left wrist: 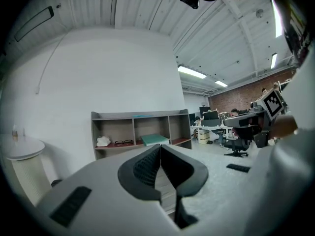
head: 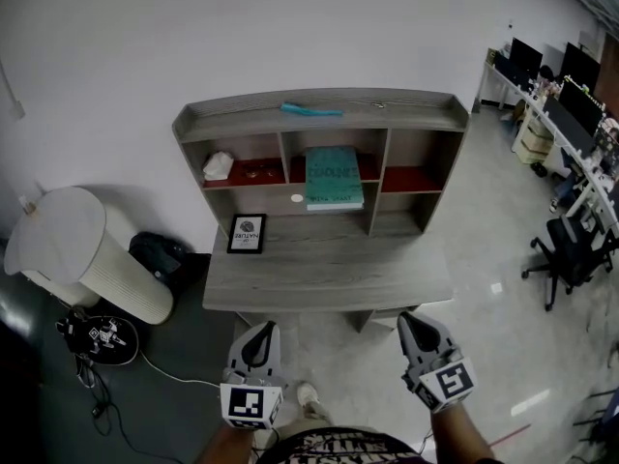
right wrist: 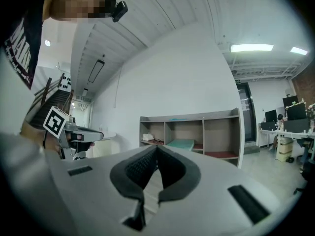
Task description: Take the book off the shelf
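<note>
Book [head: 335, 178] lies on the shelf [head: 319, 114], middle bay, perhaps glasses [head: 256, 172] alongside; left gripper [head: 259, 331] and right gripper [head: 418, 323] jaws closed, empty.

I hold both grippers low in the head view, side by side and well apart, each pointing forward and roughly level. My left gripper [head: 259, 331] has its jaws pressed together, the ribbed pads meeting at the tips with nothing between them. My right gripper [head: 414, 321] also has its jaws closed and empty. Its marker cube [head: 447, 383] sits at the rear, toward my body, and my right forearm [head: 466, 439] runs back from it to the bottom edge
</note>
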The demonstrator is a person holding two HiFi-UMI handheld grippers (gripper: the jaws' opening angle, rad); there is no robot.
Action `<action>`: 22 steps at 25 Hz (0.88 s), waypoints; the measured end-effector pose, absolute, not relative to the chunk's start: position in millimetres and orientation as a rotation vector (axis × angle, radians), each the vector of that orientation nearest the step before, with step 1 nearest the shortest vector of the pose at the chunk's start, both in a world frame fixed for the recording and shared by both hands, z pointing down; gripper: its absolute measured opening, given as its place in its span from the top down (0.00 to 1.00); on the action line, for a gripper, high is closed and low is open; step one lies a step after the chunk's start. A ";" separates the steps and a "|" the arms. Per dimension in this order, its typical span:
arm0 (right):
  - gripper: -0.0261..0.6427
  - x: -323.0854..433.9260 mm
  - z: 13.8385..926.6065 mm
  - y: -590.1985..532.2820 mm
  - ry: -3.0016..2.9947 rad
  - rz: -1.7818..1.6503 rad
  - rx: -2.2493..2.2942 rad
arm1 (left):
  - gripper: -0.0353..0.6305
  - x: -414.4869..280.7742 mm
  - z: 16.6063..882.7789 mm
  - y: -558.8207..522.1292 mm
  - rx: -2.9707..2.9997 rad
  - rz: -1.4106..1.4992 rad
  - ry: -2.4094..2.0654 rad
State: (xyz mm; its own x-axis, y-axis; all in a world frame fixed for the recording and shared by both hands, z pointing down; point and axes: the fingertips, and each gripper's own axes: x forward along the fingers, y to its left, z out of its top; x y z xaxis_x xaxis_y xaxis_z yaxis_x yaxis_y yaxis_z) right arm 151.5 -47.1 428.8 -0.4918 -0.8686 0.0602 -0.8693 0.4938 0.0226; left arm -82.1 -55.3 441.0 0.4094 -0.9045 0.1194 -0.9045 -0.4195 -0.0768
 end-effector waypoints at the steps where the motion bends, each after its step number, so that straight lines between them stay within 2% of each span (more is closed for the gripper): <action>1: 0.95 147.7 429.3 -52.9 -2.658 0.019 1.546 | 0.94 -85.3 441.2 -60.8 -2.643 -0.224 1.701; 22: 0.95 64.2 423.7 -156.5 -2.629 0.003 1.562 | 0.94 -157.0 435.4 -176.2 -2.671 -0.189 1.629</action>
